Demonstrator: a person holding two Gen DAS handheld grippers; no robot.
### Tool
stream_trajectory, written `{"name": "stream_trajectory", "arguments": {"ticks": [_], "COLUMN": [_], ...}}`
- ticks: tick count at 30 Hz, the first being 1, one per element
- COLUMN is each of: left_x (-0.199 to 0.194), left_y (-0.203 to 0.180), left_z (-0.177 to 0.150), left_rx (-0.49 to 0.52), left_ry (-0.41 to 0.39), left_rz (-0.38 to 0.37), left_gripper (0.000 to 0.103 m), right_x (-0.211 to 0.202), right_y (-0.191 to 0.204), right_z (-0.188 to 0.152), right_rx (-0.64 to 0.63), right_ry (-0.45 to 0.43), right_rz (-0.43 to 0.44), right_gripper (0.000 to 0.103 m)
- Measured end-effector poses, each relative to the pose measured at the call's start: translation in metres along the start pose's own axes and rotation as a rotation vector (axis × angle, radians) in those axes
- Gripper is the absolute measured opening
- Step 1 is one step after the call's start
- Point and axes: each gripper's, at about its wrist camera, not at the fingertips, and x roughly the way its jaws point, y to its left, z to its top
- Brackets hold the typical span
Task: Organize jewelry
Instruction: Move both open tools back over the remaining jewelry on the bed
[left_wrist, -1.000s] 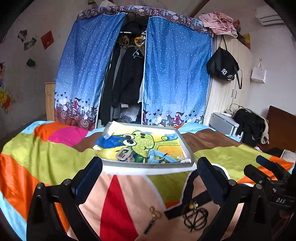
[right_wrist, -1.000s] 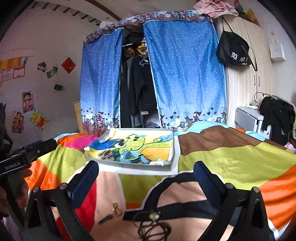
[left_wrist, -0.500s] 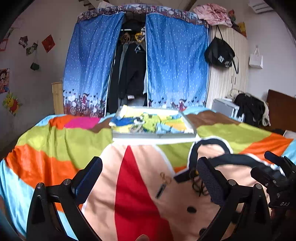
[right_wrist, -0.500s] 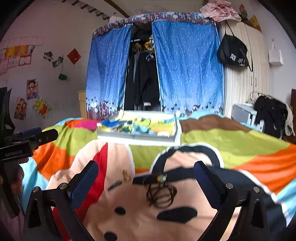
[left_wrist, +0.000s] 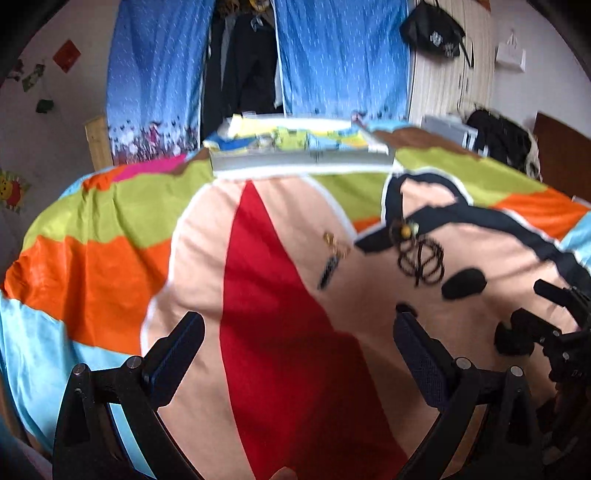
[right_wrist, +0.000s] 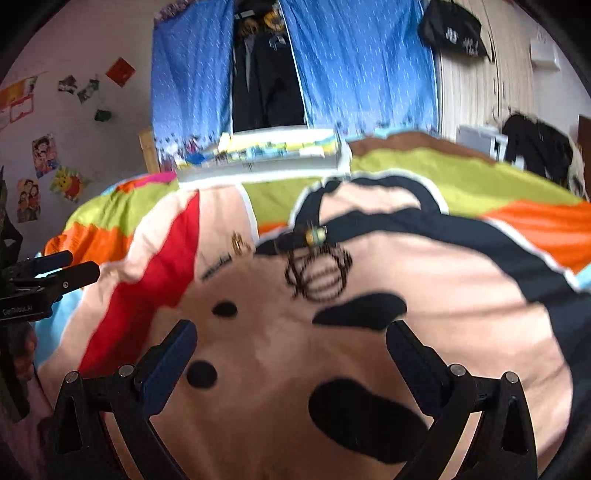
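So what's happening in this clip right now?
A person holds a two-finger tool in each hand over a bed with a colourful cartoon blanket. The left tool and the right tool are both open and empty. Two loose pieces lie on the blanket ahead of them: a coiled dark beaded necklace and, to its left, a small gold piece with a dark strip. Further back sits a shallow tray that already holds a few items. Neither loose piece is being touched.
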Motion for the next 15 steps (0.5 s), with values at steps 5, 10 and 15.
{"name": "stream_trajectory", "arguments": {"ticks": [5, 10, 15], "left_x": [0.024, 0.047, 0.068], "left_y": [0.0, 0.0, 0.0], "left_z": [-0.006, -0.005, -0.004], "left_rx": [0.023, 0.059, 0.072], "left_ry": [0.08, 0.149, 0.197], "left_rz": [-0.014, -0.025, -0.03], "left_gripper": [0.1, 0.1, 0.1], "right_x": [0.015, 0.031, 0.044], "right_y": [-0.012, -0.026, -0.036], "right_z": [-0.012, -0.02, -0.023], "right_rx": [0.039, 0.093, 0.109], "right_ry": [0.08, 0.148, 0.185], "right_rz": [-0.027, -0.04, -0.049], "right_gripper": [0.103, 0.103, 0.103]}}
